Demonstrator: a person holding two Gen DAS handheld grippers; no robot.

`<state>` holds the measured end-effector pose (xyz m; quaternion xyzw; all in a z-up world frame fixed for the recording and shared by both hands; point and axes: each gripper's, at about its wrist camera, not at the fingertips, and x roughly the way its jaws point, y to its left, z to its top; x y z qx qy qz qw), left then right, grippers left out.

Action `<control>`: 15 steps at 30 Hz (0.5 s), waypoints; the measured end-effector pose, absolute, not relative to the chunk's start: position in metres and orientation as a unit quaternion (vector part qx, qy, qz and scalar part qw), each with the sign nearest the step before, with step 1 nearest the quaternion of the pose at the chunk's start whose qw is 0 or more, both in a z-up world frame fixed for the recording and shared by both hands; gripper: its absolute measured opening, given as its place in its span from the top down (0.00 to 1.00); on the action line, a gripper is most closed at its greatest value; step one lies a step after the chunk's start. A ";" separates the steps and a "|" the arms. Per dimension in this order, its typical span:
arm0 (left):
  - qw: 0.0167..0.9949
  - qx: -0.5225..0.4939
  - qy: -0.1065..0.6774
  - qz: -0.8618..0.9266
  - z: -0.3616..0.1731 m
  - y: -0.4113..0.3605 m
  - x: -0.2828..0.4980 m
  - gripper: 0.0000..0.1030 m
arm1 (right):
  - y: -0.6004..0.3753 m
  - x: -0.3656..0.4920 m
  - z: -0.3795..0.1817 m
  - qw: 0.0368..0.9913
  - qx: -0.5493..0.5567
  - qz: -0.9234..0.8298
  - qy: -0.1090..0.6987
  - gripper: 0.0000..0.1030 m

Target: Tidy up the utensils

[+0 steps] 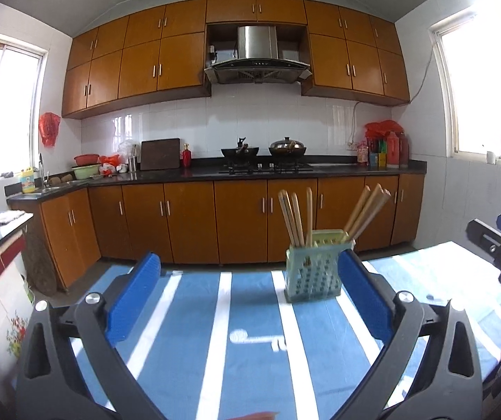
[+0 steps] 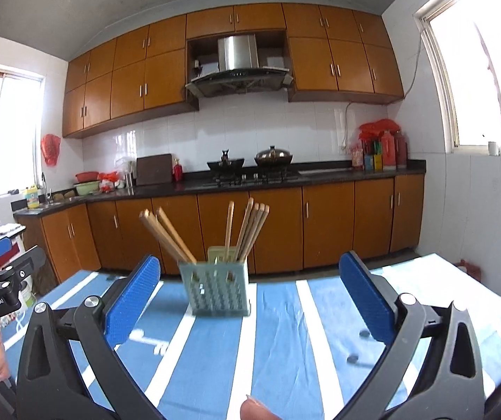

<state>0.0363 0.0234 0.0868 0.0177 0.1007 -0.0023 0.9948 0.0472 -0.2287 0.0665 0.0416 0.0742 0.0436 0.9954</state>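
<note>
Chopsticks (image 2: pixel 247 231) stand upright in the perforated holder (image 2: pixel 217 288) on the striped cloth (image 2: pixel 285 350), apparently sorted; left gripper (image 1: pixel 250 294) and right gripper (image 2: pixel 250 294) wide open, empty, on the holder's near side, likely finished.

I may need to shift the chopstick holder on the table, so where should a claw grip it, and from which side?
Grip the chopstick holder low on its perforated body, across two opposite flat walls, coming in level from the near side. The chopsticks fan out above the rim, so a top approach would likely knock them. The right claw is open and roughly lined up with it; the left claw has it off to its right finger.
</note>
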 end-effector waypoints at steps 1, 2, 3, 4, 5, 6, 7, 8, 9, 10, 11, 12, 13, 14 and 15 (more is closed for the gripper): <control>0.994 0.018 0.104 -0.004 0.081 0.023 0.034 0.04 | -0.226 0.045 0.060 0.995 0.036 0.041 0.078 0.02; 0.994 0.020 0.109 -0.005 0.073 0.022 0.031 0.04 | -0.223 0.043 0.055 0.995 0.030 0.039 0.083 0.02; 0.993 0.022 0.113 -0.006 0.067 0.021 0.030 0.04 | -0.221 0.042 0.048 0.995 0.024 0.040 0.090 0.02; 0.993 0.023 0.118 -0.005 0.060 0.020 0.029 0.04 | -0.219 0.041 0.044 0.994 0.021 0.041 0.095 0.02; 0.992 0.023 0.126 -0.006 0.053 0.021 0.027 0.04 | -0.218 0.039 0.039 0.994 0.019 0.042 0.102 0.02; 0.991 0.021 0.131 -0.008 0.047 0.020 0.026 0.04 | -0.217 0.037 0.034 0.993 0.018 0.045 0.108 0.02; 0.991 0.019 0.135 -0.009 0.042 0.020 0.025 0.04 | -0.216 0.035 0.030 0.992 0.017 0.046 0.113 0.02; 0.990 0.018 0.140 -0.009 0.037 0.020 0.025 0.04 | -0.215 0.035 0.027 0.992 0.015 0.045 0.118 0.02; 0.989 0.016 0.145 -0.009 0.031 0.020 0.024 0.04 | -0.215 0.033 0.023 0.991 0.013 0.044 0.123 0.02; 0.989 0.014 0.149 -0.008 0.027 0.021 0.023 0.04 | -0.214 0.033 0.020 0.991 0.012 0.042 0.127 0.02; 0.988 0.013 0.151 -0.007 0.023 0.021 0.023 0.04 | -0.213 0.032 0.016 0.990 0.012 0.043 0.131 0.02; 0.988 0.014 0.153 -0.004 0.018 0.022 0.021 0.04 | -0.213 0.031 0.014 0.990 0.014 0.044 0.136 0.02; 0.988 0.014 0.153 -0.002 0.015 0.022 0.020 0.04 | -0.213 0.030 0.011 0.989 0.018 0.046 0.140 0.02; 0.988 0.015 0.154 0.000 0.012 0.022 0.019 0.04 | -0.213 0.030 0.008 0.988 0.021 0.047 0.144 0.02; 0.988 0.015 0.154 0.001 0.009 0.022 0.018 0.04 | -0.213 0.029 0.004 0.988 0.023 0.048 0.148 0.02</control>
